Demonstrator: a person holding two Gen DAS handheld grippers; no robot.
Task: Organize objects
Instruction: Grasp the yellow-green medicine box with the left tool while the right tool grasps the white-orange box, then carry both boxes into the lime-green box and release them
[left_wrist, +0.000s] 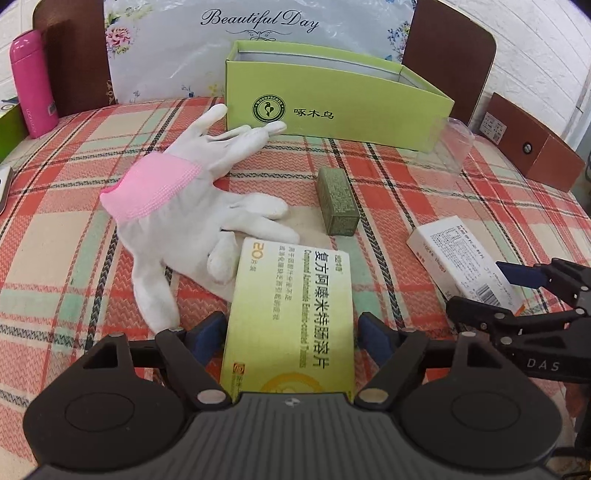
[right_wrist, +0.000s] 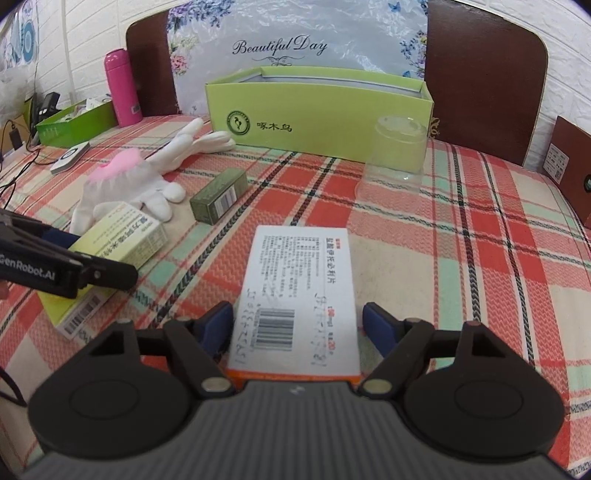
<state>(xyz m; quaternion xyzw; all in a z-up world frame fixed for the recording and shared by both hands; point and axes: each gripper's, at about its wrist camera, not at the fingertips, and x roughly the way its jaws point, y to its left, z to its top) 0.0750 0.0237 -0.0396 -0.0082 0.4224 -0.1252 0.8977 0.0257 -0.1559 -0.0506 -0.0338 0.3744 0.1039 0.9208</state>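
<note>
My left gripper (left_wrist: 291, 325) is open around a yellow-green medicine box (left_wrist: 291, 317) that lies flat on the plaid tablecloth; a narrow gap shows at its right pad. My right gripper (right_wrist: 297, 321) is open around a white medicine box (right_wrist: 299, 291) with a barcode, also lying flat, with cloth visible beside the right pad. An open lime-green carton (left_wrist: 332, 107) stands at the back of the table. White gloves (left_wrist: 192, 206) with a pink cuff lie left of centre. A small olive box (left_wrist: 338, 201) sits in the middle.
A clear plastic cup (right_wrist: 395, 158) stands upside down in front of the carton's right end. A pink bottle (left_wrist: 33, 85) and a low green tray (right_wrist: 74, 122) are at the back left. A brown box (left_wrist: 532, 147) is at the right edge. Two chair backs stand behind the table.
</note>
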